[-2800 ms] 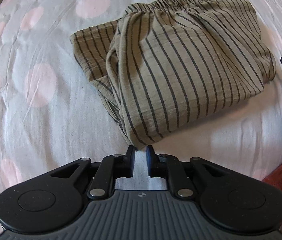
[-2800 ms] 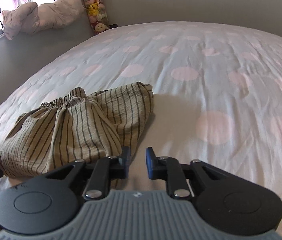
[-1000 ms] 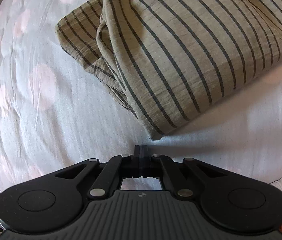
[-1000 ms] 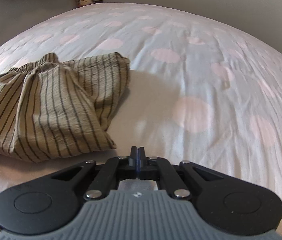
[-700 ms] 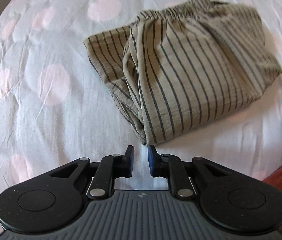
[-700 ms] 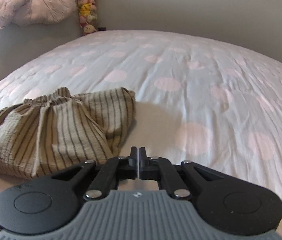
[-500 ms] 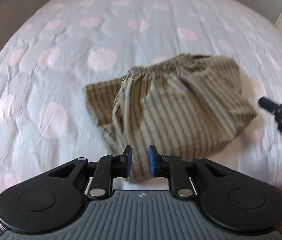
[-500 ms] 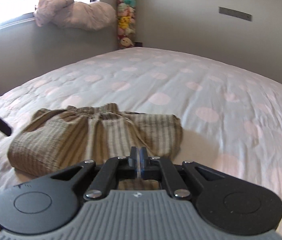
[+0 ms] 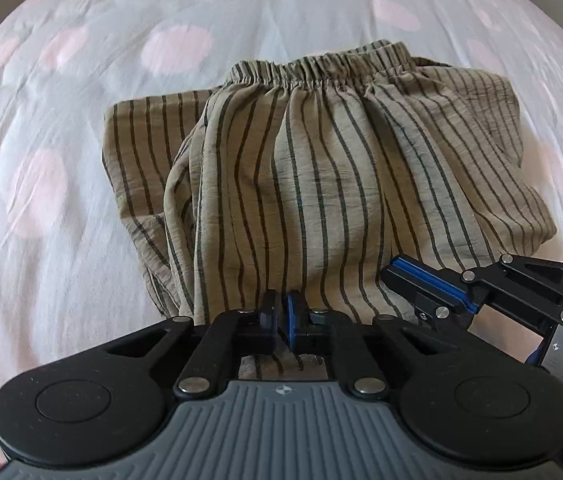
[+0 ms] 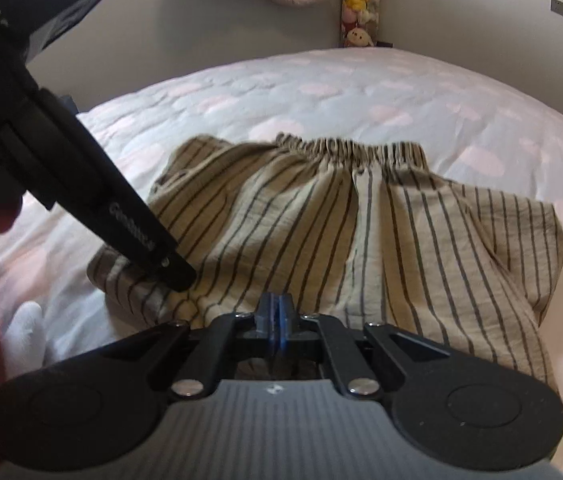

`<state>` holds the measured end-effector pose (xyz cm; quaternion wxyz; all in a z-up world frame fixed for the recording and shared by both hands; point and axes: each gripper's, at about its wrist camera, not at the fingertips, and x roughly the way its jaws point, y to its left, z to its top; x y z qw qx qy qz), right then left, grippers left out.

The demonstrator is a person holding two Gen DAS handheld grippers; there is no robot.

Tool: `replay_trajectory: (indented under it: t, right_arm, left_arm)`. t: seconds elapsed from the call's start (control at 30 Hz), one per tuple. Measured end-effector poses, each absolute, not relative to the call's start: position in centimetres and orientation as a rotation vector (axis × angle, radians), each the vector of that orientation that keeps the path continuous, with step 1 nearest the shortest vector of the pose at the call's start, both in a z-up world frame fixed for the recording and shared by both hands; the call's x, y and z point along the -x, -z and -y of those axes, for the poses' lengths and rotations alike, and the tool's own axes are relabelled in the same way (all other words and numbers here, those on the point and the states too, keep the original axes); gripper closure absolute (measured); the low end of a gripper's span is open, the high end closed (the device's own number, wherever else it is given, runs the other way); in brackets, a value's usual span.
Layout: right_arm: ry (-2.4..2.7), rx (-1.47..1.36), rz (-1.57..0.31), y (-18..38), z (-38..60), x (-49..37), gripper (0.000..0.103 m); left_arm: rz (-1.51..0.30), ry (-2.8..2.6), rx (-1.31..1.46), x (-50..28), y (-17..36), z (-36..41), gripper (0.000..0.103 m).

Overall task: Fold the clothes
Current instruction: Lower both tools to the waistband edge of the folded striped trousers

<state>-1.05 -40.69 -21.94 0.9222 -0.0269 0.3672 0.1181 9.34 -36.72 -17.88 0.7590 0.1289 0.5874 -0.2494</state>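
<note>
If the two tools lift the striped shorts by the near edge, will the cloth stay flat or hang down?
The striped shorts will probably hang down: the cloth looks thin and wrinkled. The folded layers may slide apart, since they lie loose on the bedsheet. The shorts seem light; the left tool and right tool pinch only the near edge.

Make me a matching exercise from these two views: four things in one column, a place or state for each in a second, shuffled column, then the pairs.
Things:
1. striped shorts
2. left tongs
3. plush toys
4. bedsheet

Places or states:
A. stacked in the far corner by the wall
B. pale with pink dots
C. folded on the bed, elastic waistband on the far side
D. shut on the shorts' near edge

Pairs: 1-C, 2-D, 3-A, 4-B
</note>
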Motion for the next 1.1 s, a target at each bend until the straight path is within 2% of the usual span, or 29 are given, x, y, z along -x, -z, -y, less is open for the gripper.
replay_trajectory:
  t: [0.1, 0.6, 0.67, 0.73, 0.8, 0.83, 0.87, 0.9, 0.97, 1.03, 1.1]
  right_arm:
    - [-0.227, 0.04, -0.763, 22.3, 41.4, 0.9, 0.102]
    - [0.162, -0.165, -0.739, 21.3, 50.6, 1.9, 0.103]
    - [0.207, -0.187, -0.713, 20.8, 51.5, 2.3, 0.097]
    - [0.235, -0.24, -0.681, 20.3, 52.6, 2.7, 0.096]
    - [0.245, -0.29, -0.648, 19.7, 53.6, 3.1, 0.073]
    - [0.246, -0.301, -0.631, 19.4, 53.8, 3.2, 0.054]
    - [0.238, -0.307, -0.616, 19.1, 53.8, 3.2, 0.043]
    - [0.218, -0.312, -0.615, 18.9, 53.9, 3.0, 0.039]
    - [0.176, -0.319, -0.615, 18.6, 53.9, 2.6, 0.027]
    - [0.135, -0.301, -0.635, 18.4, 53.8, 1.8, 0.024]
    - [0.112, -0.269, -0.652, 18.4, 53.7, 1.1, 0.021]
  left_arm:
    - [-1.286, 0.537, -0.307, -9.4, 18.2, 36.9, 0.1]
    - [-1.329, 0.433, -0.139, -9.9, 16.3, 31.1, 0.103]
    - [-1.322, 0.411, -0.115, -9.9, 15.6, 30.0, 0.103]
    - [-1.307, 0.392, -0.09, -10.1, 14.7, 28.8, 0.1]
    - [-1.276, 0.383, -0.05, -10.3, 13.7, 27.4, 0.087]
    - [-1.247, 0.385, -0.02, -10.6, 13.2, 26.8, 0.071]
    - [-1.218, 0.386, 0.01, -10.8, 12.7, 26.2, 0.052]
    - [-1.189, 0.386, 0.037, -11.0, 12.2, 25.7, 0.046]
    - [-1.136, 0.374, 0.07, -11.5, 11.7, 25.2, 0.043]
    - [-1.123, 0.343, 0.064, -12.3, 11.9, 25.6, 0.037]
    - [-1.13, 0.319, 0.032, -13.1, 12.7, 26.5, 0.037]
